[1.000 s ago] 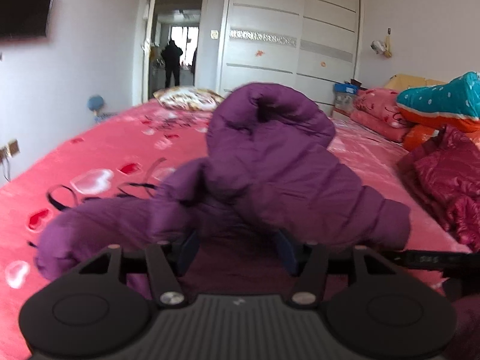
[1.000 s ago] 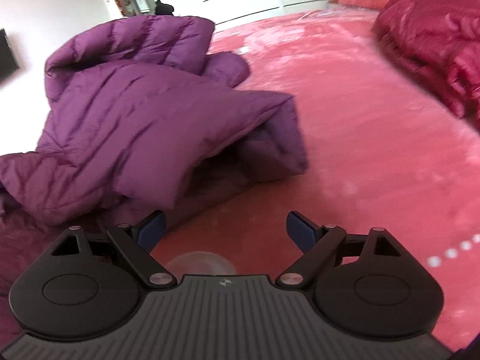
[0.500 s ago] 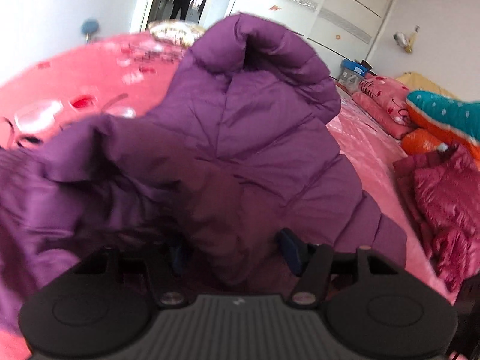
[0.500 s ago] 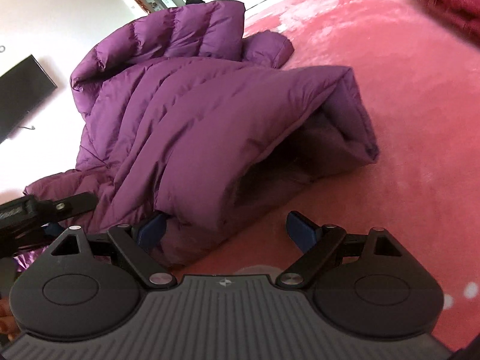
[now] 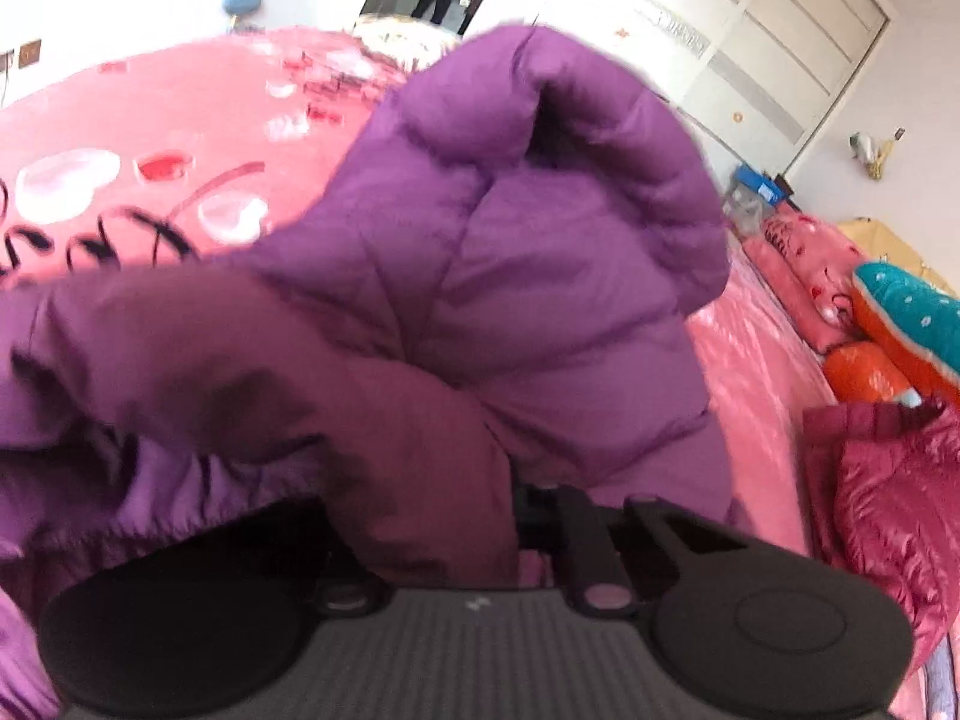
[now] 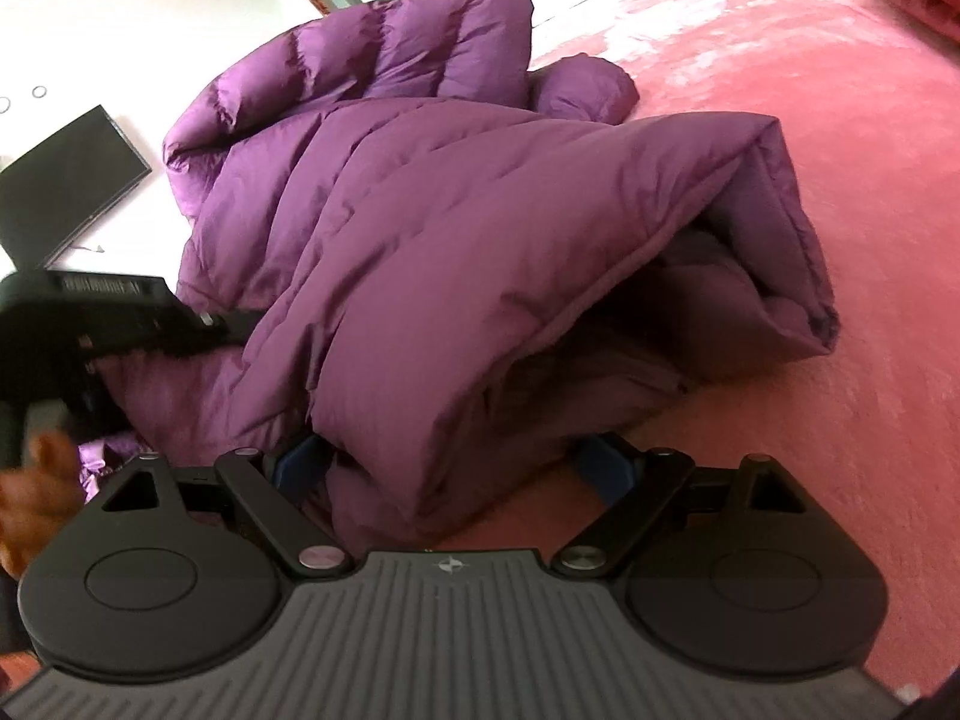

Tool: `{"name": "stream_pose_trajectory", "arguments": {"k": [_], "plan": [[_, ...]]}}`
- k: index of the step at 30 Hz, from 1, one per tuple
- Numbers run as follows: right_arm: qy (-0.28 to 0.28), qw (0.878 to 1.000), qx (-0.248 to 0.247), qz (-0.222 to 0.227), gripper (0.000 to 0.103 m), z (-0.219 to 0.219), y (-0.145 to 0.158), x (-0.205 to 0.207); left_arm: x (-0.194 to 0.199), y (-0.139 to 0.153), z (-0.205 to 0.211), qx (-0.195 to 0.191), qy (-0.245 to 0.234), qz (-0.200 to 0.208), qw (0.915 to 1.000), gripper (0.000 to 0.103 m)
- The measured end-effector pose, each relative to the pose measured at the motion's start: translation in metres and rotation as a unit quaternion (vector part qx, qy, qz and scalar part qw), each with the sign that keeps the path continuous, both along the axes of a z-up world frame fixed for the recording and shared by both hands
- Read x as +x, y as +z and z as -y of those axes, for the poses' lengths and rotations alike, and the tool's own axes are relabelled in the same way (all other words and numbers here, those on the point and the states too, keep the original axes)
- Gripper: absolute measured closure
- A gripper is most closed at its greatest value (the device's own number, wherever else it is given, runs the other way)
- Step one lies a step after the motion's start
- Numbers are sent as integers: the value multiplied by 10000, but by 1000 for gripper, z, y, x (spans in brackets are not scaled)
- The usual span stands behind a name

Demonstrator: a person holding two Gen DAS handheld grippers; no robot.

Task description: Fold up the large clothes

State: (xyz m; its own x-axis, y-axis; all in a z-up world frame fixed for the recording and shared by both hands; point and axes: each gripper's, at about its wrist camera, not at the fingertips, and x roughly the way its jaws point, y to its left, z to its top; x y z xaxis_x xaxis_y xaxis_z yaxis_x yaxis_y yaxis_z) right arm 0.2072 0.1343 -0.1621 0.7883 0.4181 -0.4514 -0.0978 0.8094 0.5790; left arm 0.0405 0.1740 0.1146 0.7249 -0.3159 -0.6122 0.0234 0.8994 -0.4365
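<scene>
A purple puffer jacket (image 5: pixel 510 276) lies bunched on the pink bedspread (image 5: pixel 150 120), hood standing up at the far side. My left gripper (image 5: pixel 432 516) is shut on a fold of the jacket's near edge; the cloth hides its fingertips. In the right wrist view the jacket (image 6: pixel 450 240) lies folded over itself. My right gripper (image 6: pixel 456 468) is open, with the jacket's lower folded edge lying between its blue pads (image 6: pixel 606 468). The left gripper (image 6: pixel 120 318) shows at the left of that view, against the jacket.
A dark red jacket (image 5: pixel 888 510) lies at the right of the bed. Pillows and a teal cushion (image 5: pixel 912 318) are stacked at the far right. White wardrobe doors (image 5: pixel 750 42) and an open doorway stand beyond. A dark screen (image 6: pixel 66 180) hangs on the left wall.
My left gripper has closed on the jacket's edge and lifted it, so cloth now covers its fingers. My right gripper has moved in until the jacket's folded edge sits between its pads.
</scene>
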Motion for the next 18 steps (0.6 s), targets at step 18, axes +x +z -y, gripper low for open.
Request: {"name": "stream_pose_trajectory", "arguments": {"k": [18], "plan": [[-342, 9994, 53, 50, 0, -10, -4, -2, -40, 152, -19, -484, 391, 1326, 9892, 96]]}}
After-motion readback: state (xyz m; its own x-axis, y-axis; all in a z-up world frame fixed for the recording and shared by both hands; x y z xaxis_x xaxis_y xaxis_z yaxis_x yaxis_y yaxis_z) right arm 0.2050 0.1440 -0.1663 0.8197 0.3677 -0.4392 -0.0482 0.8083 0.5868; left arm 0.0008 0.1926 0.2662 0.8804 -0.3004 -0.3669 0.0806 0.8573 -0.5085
